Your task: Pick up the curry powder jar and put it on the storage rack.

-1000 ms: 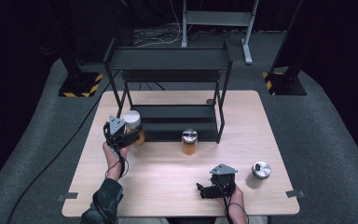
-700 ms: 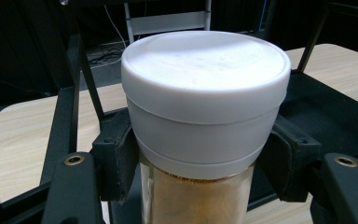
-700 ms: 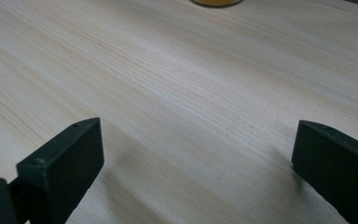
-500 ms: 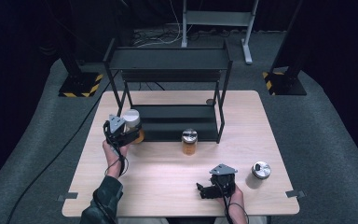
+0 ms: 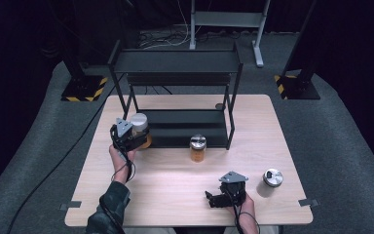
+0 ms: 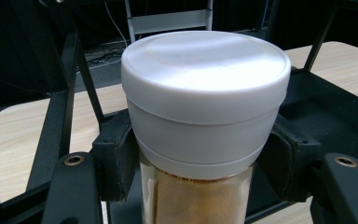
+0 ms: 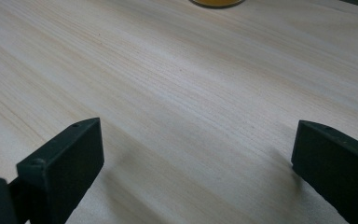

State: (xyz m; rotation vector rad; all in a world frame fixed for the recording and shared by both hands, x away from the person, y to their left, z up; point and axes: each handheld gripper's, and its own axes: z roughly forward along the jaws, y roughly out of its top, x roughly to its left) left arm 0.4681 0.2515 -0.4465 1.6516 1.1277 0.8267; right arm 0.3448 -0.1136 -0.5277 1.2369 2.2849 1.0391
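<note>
My left gripper is shut on a glass jar with a white lid and brown contents; both pads press just under the lid. The jar sits at the left front corner of the black two-tier rack, near its lower shelf. My right gripper lies low over the wooden table near the front edge. Its jaws stand wide apart with nothing between them.
A second jar with a metal lid and amber contents stands in front of the rack's lower shelf. A silver-lidded can stands at the right front. A small dark disc lies on the table behind the rack.
</note>
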